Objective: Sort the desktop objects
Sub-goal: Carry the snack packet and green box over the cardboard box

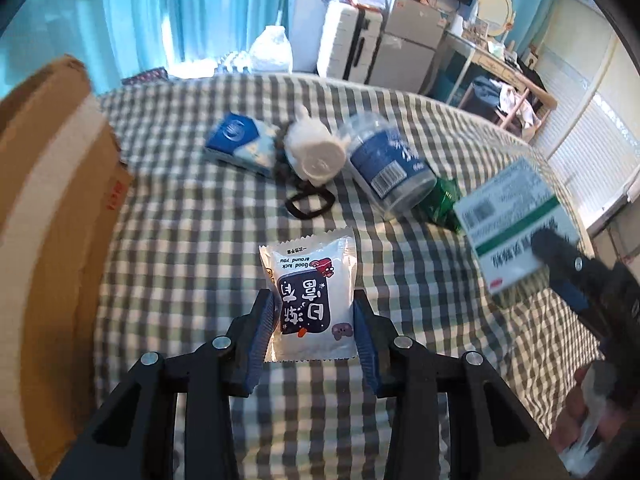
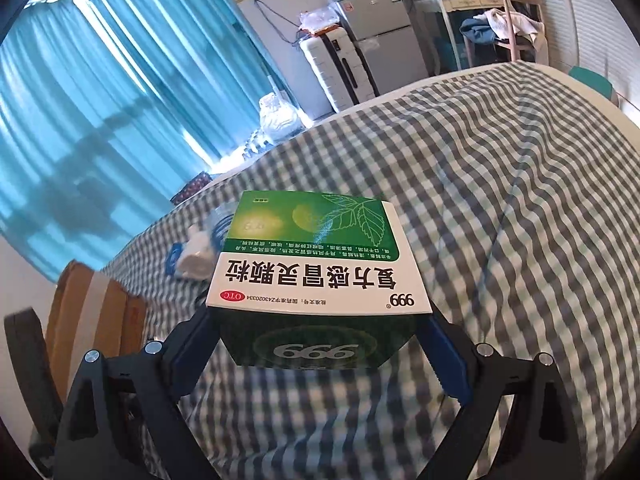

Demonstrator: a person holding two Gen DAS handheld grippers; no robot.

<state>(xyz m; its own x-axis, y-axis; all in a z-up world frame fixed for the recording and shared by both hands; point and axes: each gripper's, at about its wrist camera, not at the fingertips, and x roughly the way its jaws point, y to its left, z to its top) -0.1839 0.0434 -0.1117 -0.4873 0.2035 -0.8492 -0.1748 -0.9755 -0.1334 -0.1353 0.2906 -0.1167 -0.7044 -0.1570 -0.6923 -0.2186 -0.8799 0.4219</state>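
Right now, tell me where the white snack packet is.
In the left wrist view, the white snack packet sits between the left gripper fingers on the checkered cloth, nearer the camera than the black hair tie.

Sachet (image 1: 310, 296) lies before bottle (image 1: 386, 166); cardboard box (image 1: 48, 216) at left.

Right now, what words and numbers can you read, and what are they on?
"999", on the medicine box held in the right gripper, on its top and its front.
"OTC", red oval on that box.
"复方感冒灵颗粒", big upside-down letters on that box.
"Good luck around you", on the snack packet between the left gripper fingers.
Bottle label, tissue pack and cardboard box print: too blurred.
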